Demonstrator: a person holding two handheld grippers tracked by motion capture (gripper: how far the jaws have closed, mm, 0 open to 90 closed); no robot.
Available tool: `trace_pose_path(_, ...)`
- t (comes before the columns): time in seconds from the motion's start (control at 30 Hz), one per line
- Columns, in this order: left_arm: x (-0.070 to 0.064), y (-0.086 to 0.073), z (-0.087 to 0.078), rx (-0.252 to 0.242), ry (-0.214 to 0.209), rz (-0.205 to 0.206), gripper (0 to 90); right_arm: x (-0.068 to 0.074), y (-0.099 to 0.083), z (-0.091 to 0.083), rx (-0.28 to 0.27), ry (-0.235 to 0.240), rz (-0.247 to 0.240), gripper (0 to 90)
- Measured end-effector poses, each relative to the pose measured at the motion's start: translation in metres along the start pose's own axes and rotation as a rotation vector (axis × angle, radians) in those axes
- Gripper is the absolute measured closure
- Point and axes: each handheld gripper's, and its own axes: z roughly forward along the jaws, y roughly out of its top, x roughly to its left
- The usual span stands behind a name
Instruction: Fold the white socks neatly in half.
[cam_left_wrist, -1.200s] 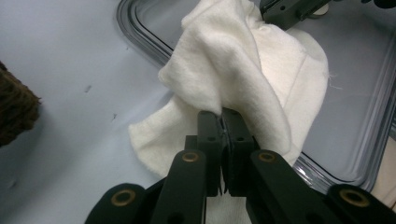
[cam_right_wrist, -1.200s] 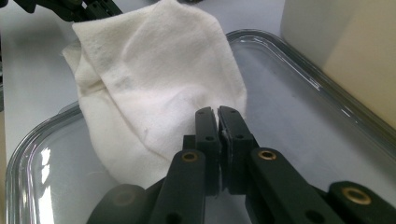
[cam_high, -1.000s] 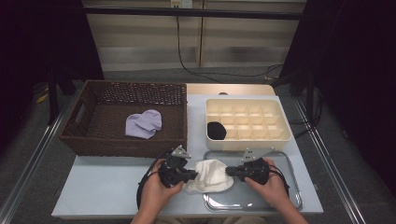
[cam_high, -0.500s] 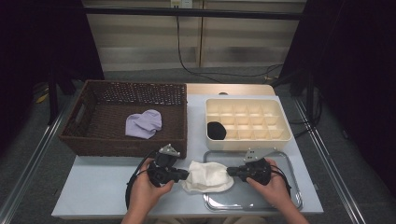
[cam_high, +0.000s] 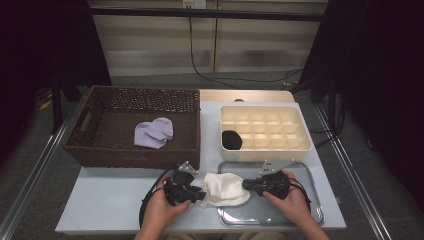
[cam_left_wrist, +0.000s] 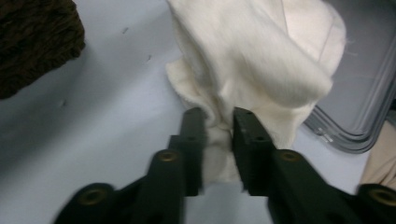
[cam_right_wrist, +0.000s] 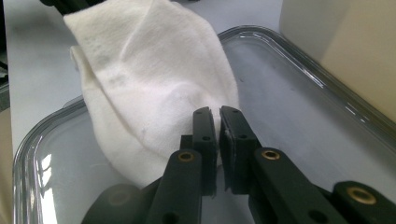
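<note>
Two grippers hold one white sock (cam_high: 225, 188) between them, at the near edge of the table (cam_high: 107, 197). I have the left gripper (cam_high: 196, 191) pinched on a fold at the sock's left end, which lies on the bare table; in the left gripper view the cloth (cam_left_wrist: 252, 65) sits bunched between jaws that stand narrowly apart around it. I have the right gripper (cam_high: 248, 185) nipped on the opposite end, its jaws nearly closed on a thin edge, above the clear tray (cam_high: 280, 212). The sock straddles the tray's left rim, partly inside. I judge the step in hand to be folding or bundling the sock. Next comes bringing one end over the other without losing either pinch, then carrying it to the cream compartment box (cam_high: 265, 128), where a dark bundle (cam_high: 231, 140) already fills one cell. A lilac sock (cam_high: 153, 133) waits in the wicker basket (cam_high: 95, 150).
</note>
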Motion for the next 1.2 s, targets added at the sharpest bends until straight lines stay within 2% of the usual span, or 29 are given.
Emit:
trace_pose_path(0.1,0.0,0.001,-0.001,0.001,0.001,-0.014,81.0,0.0,0.0,0.0,-0.003,-0.004,-0.003,85.3)
trace_pose_path(0.13,0.001,0.002,-0.003,0.011,0.022,0.008,81.3,0.0,0.001,0.0,-0.006,-0.007,-0.003,85.5)
trace_pose_path(0.17,0.002,0.003,-0.005,0.007,0.038,0.012,81.6,0.0,0.001,0.0,-0.014,-0.008,-0.005,85.6)
trace_pose_path(0.37,0.017,0.001,-0.021,-0.04,0.089,-0.027,82.1,0.003,0.006,0.005,-0.036,-0.019,-0.01,86.2)
trace_pose_path(0.4,0.02,0.0,-0.023,-0.046,0.081,-0.038,82.0,0.003,0.008,0.006,-0.036,-0.017,-0.016,86.2)
trace_pose_path(0.47,0.021,-0.001,-0.024,-0.05,0.082,-0.032,81.8,0.005,0.01,0.009,-0.038,-0.021,-0.023,86.1)
trace_pose_path(0.53,0.021,-0.002,-0.024,-0.058,0.089,-0.021,79.0,0.007,0.011,0.012,-0.034,-0.017,-0.027,85.2)
trace_pose_path(0.6,0.022,-0.002,-0.027,-0.069,0.121,-0.018,73.8,0.007,0.011,0.013,-0.032,-0.019,-0.031,85.2)
trace_pose_path(0.67,0.023,-0.003,-0.03,-0.091,0.123,-0.044,67.3,0.007,0.01,0.013,-0.033,-0.021,-0.028,85.2)
trace_pose_path(0.77,0.025,-0.003,-0.036,-0.1,0.148,-0.06,66.6,0.005,0.009,0.012,-0.031,-0.028,-0.019,84.2)
trace_pose_path(0.83,0.024,-0.001,-0.036,-0.115,0.135,-0.072,65.9,0.005,0.008,0.012,-0.03,-0.03,-0.021,84.1)
trace_pose_path(1.0,0.021,0.003,-0.027,-0.117,0.097,-0.066,65.9,0.004,0.009,0.011,-0.032,-0.035,-0.018,83.0)
trace_pose_path(1.07,0.019,0.004,-0.024,-0.114,0.104,-0.058,65.9,0.006,0.01,0.011,-0.04,-0.032,-0.024,80.5)
trace_pose_path(1.1,0.018,0.004,-0.022,-0.105,0.094,-0.052,67.1,0.007,0.011,0.01,-0.041,-0.033,-0.031,79.7)
trace_pose_path(1.2,0.014,0.006,-0.018,-0.094,0.105,-0.034,71.4,0.012,0.014,0.008,-0.051,-0.028,-0.042,76.3)
